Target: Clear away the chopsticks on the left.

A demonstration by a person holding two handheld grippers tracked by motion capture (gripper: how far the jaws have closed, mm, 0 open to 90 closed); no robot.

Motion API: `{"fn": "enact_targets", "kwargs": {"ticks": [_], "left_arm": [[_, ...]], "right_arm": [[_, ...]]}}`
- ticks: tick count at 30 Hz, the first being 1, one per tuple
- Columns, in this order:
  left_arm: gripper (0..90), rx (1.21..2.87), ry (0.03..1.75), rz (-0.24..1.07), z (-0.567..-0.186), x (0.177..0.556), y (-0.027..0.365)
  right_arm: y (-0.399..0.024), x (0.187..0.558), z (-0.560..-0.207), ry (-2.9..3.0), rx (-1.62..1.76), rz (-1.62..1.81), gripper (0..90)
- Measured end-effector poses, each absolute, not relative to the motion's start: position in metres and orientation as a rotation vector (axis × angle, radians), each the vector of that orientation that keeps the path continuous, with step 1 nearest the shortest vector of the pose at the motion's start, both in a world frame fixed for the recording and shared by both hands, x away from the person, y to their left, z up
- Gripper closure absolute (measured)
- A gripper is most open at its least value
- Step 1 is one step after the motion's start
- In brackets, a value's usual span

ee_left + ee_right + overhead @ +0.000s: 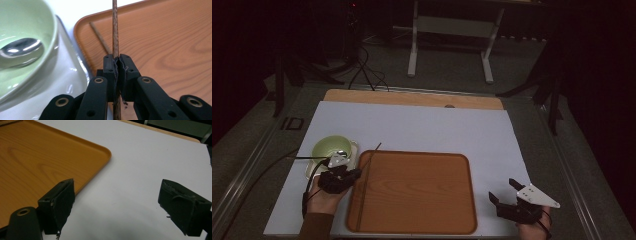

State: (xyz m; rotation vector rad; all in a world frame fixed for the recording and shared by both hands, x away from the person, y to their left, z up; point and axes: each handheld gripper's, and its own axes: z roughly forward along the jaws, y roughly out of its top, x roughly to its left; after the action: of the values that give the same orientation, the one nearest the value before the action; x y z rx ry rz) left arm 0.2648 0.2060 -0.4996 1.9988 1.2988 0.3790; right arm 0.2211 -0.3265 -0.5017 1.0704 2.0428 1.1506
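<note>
In the left gripper view, the thin brown textured chopstick (115,30) runs off the top edge, and its lower stretch is hidden between the clamped black jaws. The pale green round bowl (30,30) is cut off at the left edge, as is the shiny metal spoon (21,48) inside it, handle unseen. In the right gripper view, the orange wood-grain tray (45,157) is cropped at the left.

No lettering — dim, perhaps missed.

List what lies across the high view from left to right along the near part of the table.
Green bowl on its white dish → left gripper, shut on a thin brown chopstick → a second chopstick lying in the tray → wooden tray → bare white table → right gripper, jaws open.
</note>
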Motion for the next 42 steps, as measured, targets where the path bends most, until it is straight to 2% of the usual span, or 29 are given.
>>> {"fn": "enact_targets", "kwargs": {"ticks": [14, 22, 39, 42], "left_arm": [[84.5, 1.934, 1.309, 0.317, -0.509, 0.267, 0.178], [84.5, 1.856, 1.365, 0.291, -0.519, 0.263, 0.179], [84.5, 1.809, 1.37, 0.242, -0.522, 0.265, 0.178], [84.5, 1.816, 1.394, 0.281, -0.52, 0.264, 0.178]], "right_arm": [[-0.327, 0.221, -0.502, 2.043, 1.07, 1.154, 13.8], [-0.327, 0.221, -0.502, 2.044, 1.07, 1.153, 13.8], [-0.326, 0.222, -0.502, 2.044, 1.067, 1.153, 13.8], [-0.326, 0.222, -0.502, 2.043, 1.066, 1.152, 13.8]]}}
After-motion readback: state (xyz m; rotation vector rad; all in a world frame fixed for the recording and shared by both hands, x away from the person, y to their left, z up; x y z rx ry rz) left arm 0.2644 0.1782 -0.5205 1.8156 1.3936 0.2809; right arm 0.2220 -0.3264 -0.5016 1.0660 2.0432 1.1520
